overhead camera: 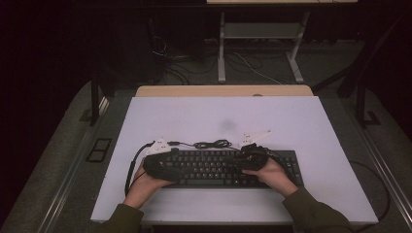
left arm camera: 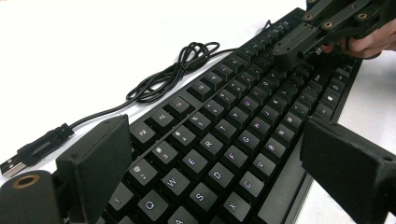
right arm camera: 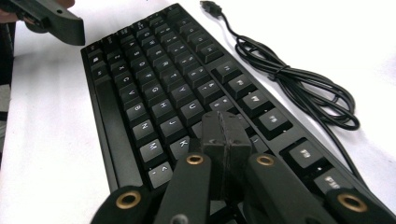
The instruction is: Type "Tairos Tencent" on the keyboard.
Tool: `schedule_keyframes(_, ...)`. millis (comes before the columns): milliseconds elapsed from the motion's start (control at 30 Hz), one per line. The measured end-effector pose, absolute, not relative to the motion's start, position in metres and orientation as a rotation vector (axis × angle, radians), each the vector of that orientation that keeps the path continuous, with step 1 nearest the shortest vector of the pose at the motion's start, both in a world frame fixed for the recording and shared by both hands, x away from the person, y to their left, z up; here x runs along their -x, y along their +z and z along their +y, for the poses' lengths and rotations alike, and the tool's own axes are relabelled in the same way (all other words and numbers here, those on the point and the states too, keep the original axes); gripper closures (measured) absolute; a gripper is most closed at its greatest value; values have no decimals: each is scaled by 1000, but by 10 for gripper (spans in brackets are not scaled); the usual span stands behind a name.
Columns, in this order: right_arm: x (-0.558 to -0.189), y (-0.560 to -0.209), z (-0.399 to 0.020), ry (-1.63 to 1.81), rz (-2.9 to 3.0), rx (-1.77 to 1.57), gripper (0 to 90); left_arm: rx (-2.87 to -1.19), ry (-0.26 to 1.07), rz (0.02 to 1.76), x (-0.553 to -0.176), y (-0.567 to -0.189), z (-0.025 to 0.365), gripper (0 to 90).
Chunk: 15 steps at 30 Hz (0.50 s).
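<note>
A: Keyboard point(overhead camera: 214, 167) is lying on the white desk point(overhead camera: 194, 116), its coiled cable point(overhead camera: 211, 143) just behind it.

B: And the grippers?

A: Left gripper point(left arm camera: 215, 158) is hovering over the keys, fingers spread wide, holding nothing. Right gripper point(right arm camera: 226, 135) is pointing closed, empty fingers at the keys.

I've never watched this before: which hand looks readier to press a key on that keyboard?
Probably the right. The right gripper is shut into one narrow tip just above the keyboard, while the left gripper hangs wide open over several keys.
</note>
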State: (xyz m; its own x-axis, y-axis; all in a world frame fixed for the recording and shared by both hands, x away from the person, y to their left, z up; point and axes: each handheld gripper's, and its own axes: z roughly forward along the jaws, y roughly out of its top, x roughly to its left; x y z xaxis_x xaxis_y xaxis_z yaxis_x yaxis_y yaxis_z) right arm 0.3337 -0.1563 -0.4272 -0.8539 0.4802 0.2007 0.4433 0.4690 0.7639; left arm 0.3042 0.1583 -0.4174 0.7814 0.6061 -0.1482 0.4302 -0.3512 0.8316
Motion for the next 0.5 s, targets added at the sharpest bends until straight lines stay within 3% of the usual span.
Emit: schedule_keyframes(500,-336,-435,-150,1307,2685,-836,894,-1998,225,777,-304,-418,159,58)
